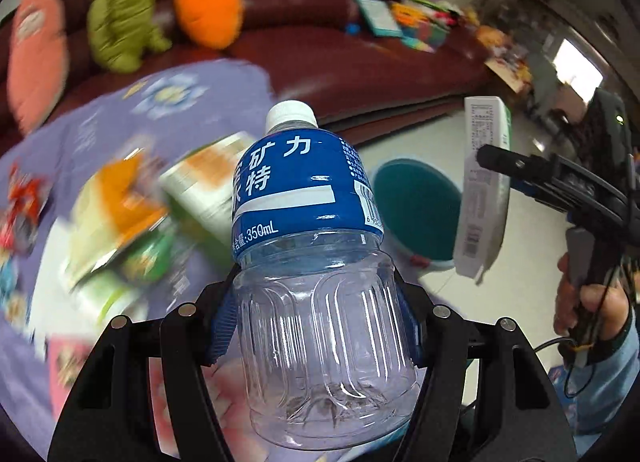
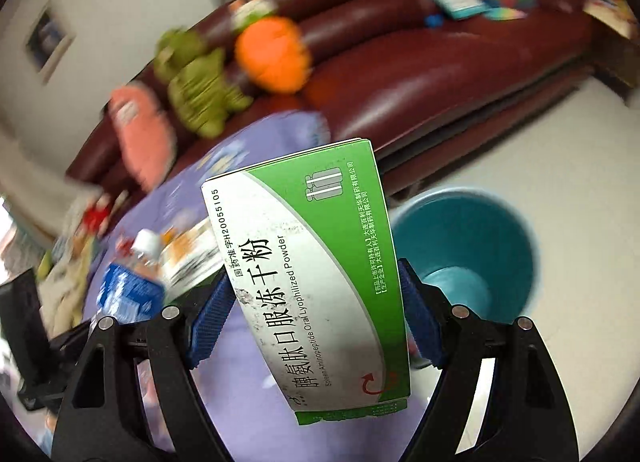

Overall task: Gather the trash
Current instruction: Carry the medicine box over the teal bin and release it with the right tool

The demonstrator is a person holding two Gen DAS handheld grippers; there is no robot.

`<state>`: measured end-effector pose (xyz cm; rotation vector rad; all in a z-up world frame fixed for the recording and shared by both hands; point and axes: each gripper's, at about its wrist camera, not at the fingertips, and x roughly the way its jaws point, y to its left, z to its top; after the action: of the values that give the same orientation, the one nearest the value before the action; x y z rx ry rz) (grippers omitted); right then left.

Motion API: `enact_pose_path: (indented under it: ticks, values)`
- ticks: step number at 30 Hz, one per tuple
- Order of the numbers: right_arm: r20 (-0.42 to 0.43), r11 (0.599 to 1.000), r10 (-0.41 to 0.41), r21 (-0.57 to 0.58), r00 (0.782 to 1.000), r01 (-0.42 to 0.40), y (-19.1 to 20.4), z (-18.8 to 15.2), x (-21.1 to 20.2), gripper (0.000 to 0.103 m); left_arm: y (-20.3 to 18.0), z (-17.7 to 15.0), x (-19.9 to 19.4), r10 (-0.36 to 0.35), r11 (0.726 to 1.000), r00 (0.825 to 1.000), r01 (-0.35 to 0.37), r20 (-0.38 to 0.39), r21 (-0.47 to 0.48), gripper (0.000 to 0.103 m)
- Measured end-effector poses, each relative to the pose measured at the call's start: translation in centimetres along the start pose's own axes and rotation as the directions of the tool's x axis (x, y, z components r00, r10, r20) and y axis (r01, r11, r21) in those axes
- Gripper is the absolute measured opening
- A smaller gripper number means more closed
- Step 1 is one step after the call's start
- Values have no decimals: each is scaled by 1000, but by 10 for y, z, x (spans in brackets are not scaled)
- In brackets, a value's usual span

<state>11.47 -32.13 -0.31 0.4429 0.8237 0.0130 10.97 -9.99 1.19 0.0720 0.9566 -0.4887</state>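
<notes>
My left gripper is shut on an empty clear plastic bottle with a blue label and white cap, held upright above the purple-clothed table. My right gripper is shut on a green and white medicine box, held near the table's edge. The same box and right gripper show at the right of the left wrist view. A teal trash bin stands on the floor to the right of the box; it also shows behind the bottle. The bottle shows blurred at the left of the right wrist view.
Several wrappers and boxes lie blurred on the table. A dark red sofa behind holds plush toys and books. Light floor surrounds the bin.
</notes>
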Motion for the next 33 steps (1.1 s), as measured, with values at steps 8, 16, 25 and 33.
enact_pose_path:
  ticks: [8,16,25,33]
  values:
    - [-35,978,-158,134,987,162,-78,23,20,75,-68,50,59,-54,989,998,59,-44,135,66]
    - [-215,958,-138,220,967,185,-130,10,71,76,-99,69,122,-42,984,991,63,-128,166,66]
    - [-196,954,-124,247,973,171,-145,3,57,78,-107,67,149,-20,982,985,52,-171,184,66]
    - [-136,933,-204,271,970,234,-153,6,29,84,-126,65,165,-28,974,980,71,-199,213,66]
